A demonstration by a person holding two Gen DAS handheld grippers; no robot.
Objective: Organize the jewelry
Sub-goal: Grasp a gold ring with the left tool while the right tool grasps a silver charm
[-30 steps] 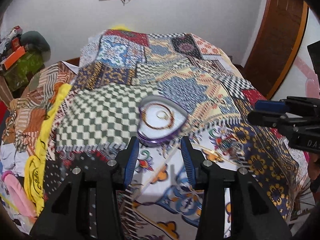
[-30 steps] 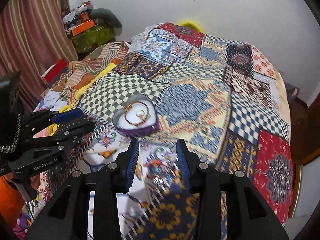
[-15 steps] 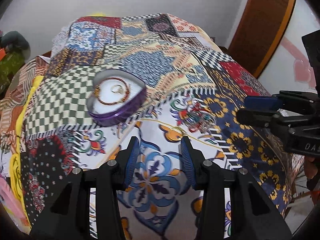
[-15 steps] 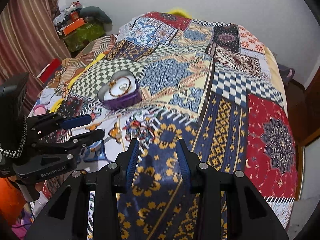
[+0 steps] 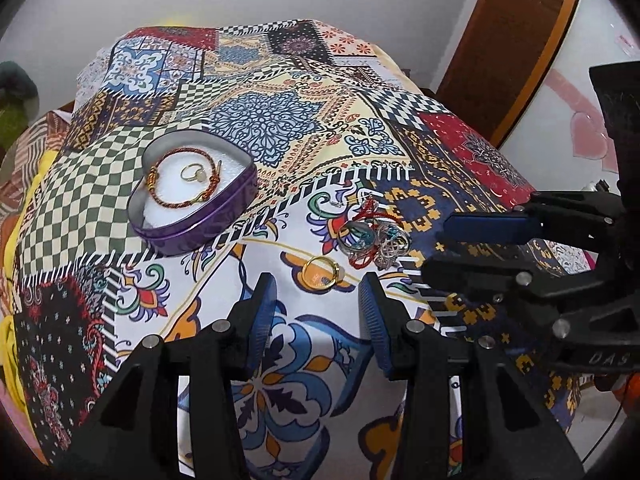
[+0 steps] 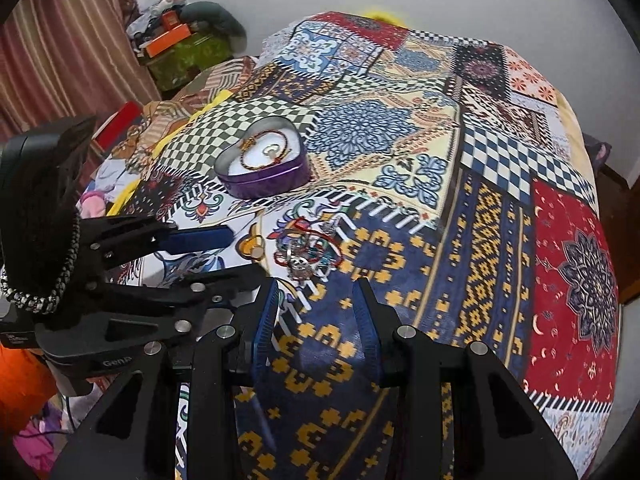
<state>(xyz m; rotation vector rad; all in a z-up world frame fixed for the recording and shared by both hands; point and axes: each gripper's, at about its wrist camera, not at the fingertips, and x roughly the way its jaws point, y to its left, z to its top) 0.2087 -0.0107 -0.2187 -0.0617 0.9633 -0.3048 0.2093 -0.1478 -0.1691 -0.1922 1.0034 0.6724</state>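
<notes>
Blue-padded fingers of left gripper stand apart, holding nothing, just short of loose gold ring on the bed. Right gripper likewise parted and empty, near tangled pile of rings and red cord. Further out, purple heart-shaped tin already holds a braided bracelet and one ring. Judgement: partly done; gold ring and pile remain to go in.
</notes>
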